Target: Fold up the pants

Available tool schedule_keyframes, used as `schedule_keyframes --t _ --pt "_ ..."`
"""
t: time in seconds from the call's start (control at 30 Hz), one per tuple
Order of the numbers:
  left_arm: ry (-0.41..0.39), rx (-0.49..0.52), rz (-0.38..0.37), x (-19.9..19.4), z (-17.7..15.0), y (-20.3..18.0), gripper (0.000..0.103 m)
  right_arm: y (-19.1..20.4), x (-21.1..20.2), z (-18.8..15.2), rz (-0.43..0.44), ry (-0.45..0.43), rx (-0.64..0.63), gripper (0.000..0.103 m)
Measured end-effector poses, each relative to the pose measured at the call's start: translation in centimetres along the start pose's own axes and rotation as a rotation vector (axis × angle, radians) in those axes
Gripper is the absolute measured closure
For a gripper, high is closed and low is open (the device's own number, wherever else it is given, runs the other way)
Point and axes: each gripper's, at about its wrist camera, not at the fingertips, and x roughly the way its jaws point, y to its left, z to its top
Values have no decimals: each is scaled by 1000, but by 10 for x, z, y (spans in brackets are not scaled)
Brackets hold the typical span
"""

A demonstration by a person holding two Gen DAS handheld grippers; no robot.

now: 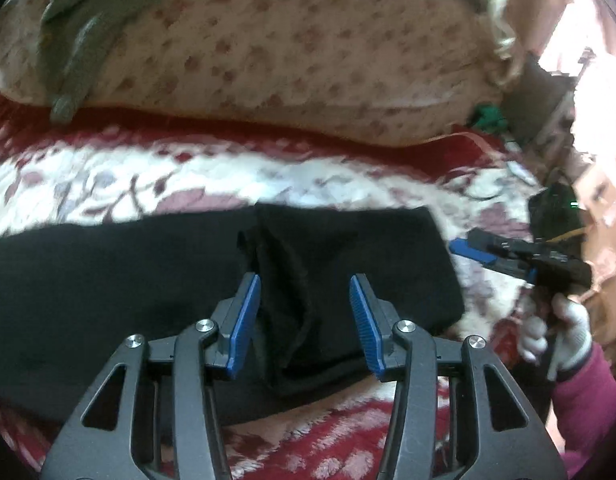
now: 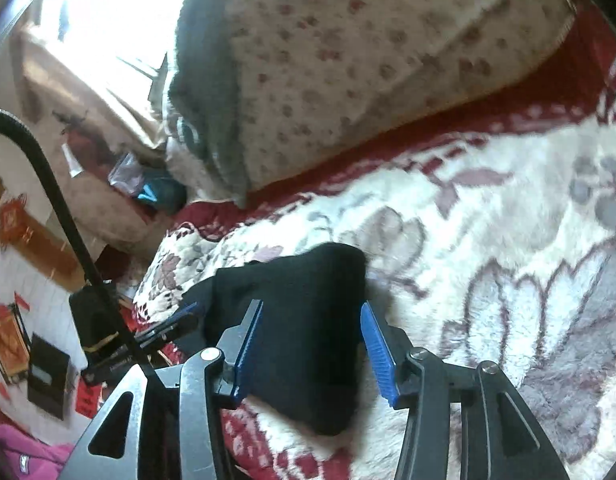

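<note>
Black pants (image 1: 148, 280) lie stretched across a red and white floral blanket, with a folded, wrinkled part in the middle. My left gripper (image 1: 306, 320) is open just above that wrinkled part, empty. In the left wrist view my right gripper (image 1: 474, 254) hovers off the pants' right end, held by a white-gloved hand (image 1: 556, 332). In the right wrist view my right gripper (image 2: 312, 350) is open over the end of the pants (image 2: 308, 320), empty. The left gripper (image 2: 176, 322) shows at the pants' far side.
The floral blanket (image 1: 188, 176) covers the bed. A large patterned pillow (image 1: 288, 52) lies behind the pants with a green garment (image 1: 80, 28) on it. The bed edge is at the right, with clutter and a black device (image 1: 554, 208) beyond. A black cable (image 2: 56, 200) hangs at the left.
</note>
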Motion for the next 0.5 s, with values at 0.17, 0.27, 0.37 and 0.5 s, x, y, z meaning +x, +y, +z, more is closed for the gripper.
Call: schedule_keyframes --t 0.17,0.27,0.37,0.5 --pt "41 -77 105 25 -7 6 58 -7 30 5 48 47 5 53" --pt "23 -123 94 24 -8 8 59 -13 44 12 61 38 23 69" --pt "47 -103 46 19 -10 0 77 -17 32 8 59 18 5 77" --pt "15 -26 78 10 -15 -16 77 3 4 0 -34 -5 -111 80"
